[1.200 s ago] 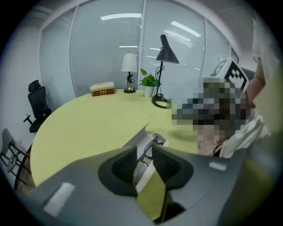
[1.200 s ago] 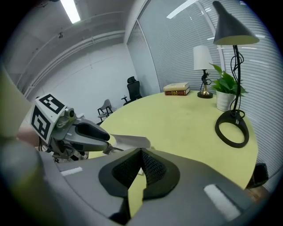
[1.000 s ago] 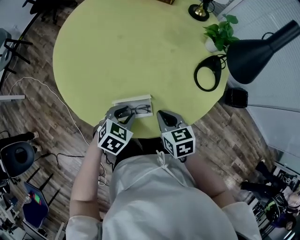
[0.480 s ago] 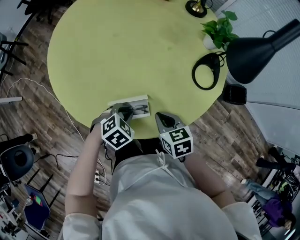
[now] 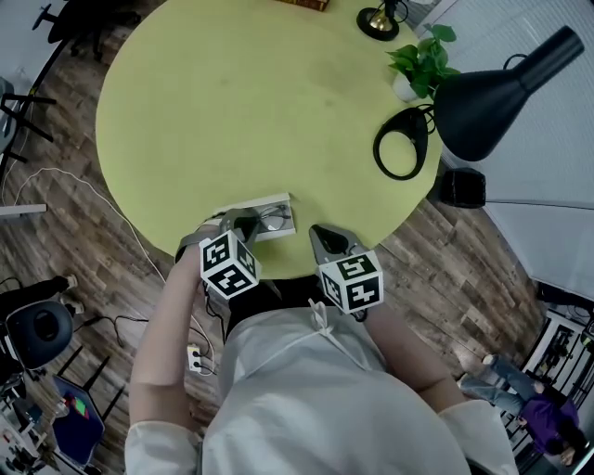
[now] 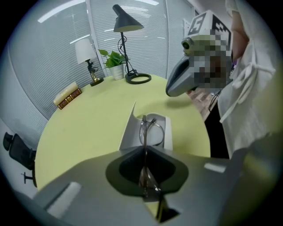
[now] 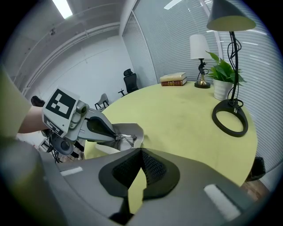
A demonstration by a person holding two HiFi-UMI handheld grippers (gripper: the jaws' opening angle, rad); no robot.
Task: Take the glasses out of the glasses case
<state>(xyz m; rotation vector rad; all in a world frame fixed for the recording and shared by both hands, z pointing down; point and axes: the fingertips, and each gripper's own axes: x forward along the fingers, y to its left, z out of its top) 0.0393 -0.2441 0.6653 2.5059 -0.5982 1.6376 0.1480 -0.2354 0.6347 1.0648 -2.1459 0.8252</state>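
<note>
On the one round yellow-green table (image 5: 232, 102) there are two grippers, one case and one pair of glasses, all in the lower middle of the head view. The left gripper (image 5: 245, 221) has its claw pinching the thin frame of the glasses (image 6: 152, 130). They stand edge-on over the tray of the open white glasses case (image 5: 269, 200), whose lid is raised on the far side. Whether the glasses touch the tray cannot be told. Just right of the case, the right gripper (image 5: 321, 232) has its claw pressed together at the tips, with nothing in it. Along the upper right rim stand a stack of two books (image 5: 302, 4), one small lamp (image 5: 376, 19), one potted plant (image 5: 419, 60) and one black ring-based lamp (image 5: 483, 93). The top edge of the head view cuts off the books and the small lamp's shade. The claw hides the near part of the glasses.
</note>
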